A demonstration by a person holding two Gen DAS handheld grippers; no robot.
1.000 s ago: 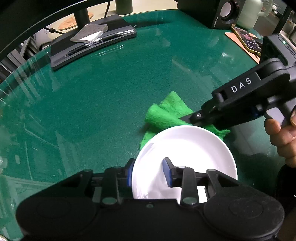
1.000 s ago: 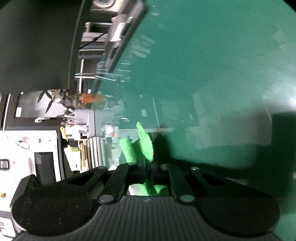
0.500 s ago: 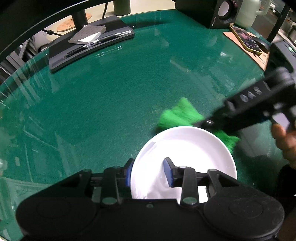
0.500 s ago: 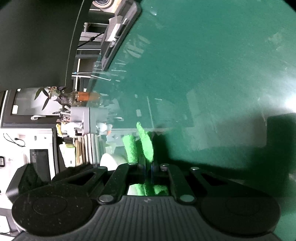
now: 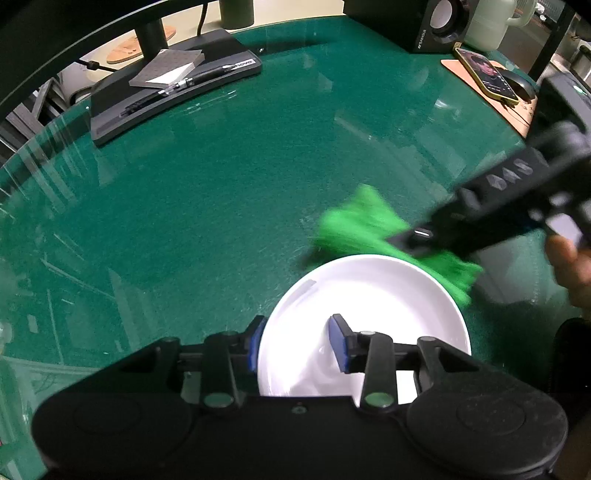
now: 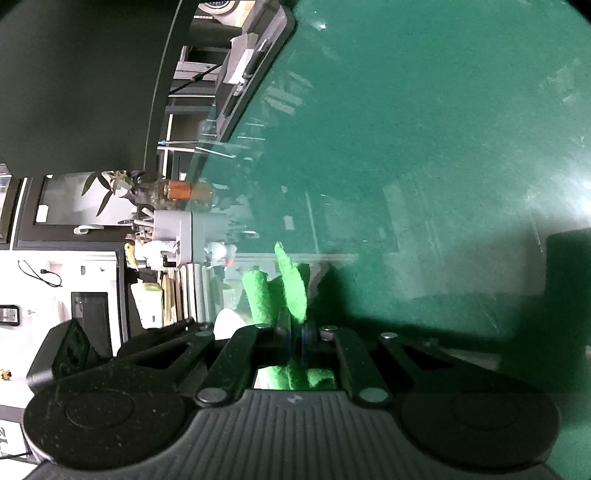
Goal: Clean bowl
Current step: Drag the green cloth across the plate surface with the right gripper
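While the shallow white ceramic bowl [image 5: 369,314] is steadied at its near rim by the left tool [image 5: 297,341], whose blue-padded jaws are set narrowly across the rim wall, one inside and one outside, the wiping is best done with the cloth carried down into the hollow rather than left at the far edge. The bowl rests on the surface, directly ahead of the left tool. A crumpled bright green fleecy cloth [image 5: 373,229] is pinched tightly between the nearly closed jaws of the right tool [image 6: 295,338]; it is blurred, and lies at the bowl's far rim, partly on the surface. Firm downward pressure should be met by an unmoved left grip, or the bowl is likely to slide on the glass.

Beyond the bowl, the dark green glass-topped surface [image 5: 221,192] is largely bare. At its far edge a black monitor stand base [image 5: 173,92] carries a grey notepad [image 5: 166,68] and a pen. A black speaker [image 5: 417,22], a pale mug [image 5: 487,22] and a yellow-cased phone [image 5: 487,75] are set at the far right.
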